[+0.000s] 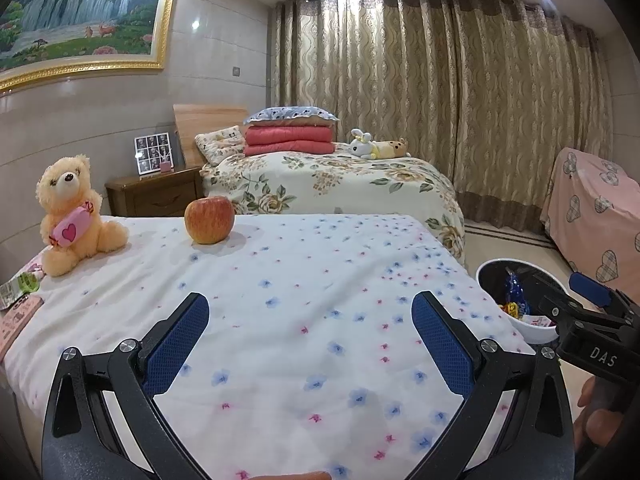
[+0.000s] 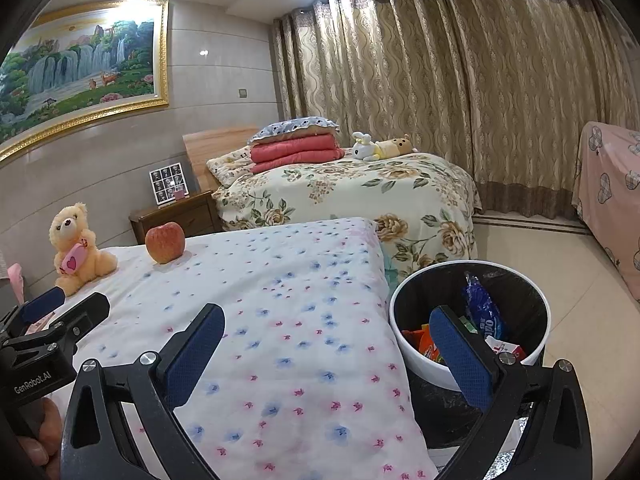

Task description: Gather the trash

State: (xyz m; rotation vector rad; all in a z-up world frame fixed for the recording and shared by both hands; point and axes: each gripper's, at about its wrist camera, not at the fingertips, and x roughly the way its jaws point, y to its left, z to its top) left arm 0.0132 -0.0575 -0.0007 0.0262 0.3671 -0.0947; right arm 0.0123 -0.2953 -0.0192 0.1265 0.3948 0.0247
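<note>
a home bedroom: two beds (image 1: 320, 184), nightstand (image 1: 156, 194), curtains (image 1: 440, 80).

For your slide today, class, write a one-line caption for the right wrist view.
Open right tool hangs over the flower-print white bedsheet, beside a black-lined white trash bin holding colourful wrappers.

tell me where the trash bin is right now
The trash bin stands on the floor at the bed's right edge, lower right in both views, wrappers inside.
</note>
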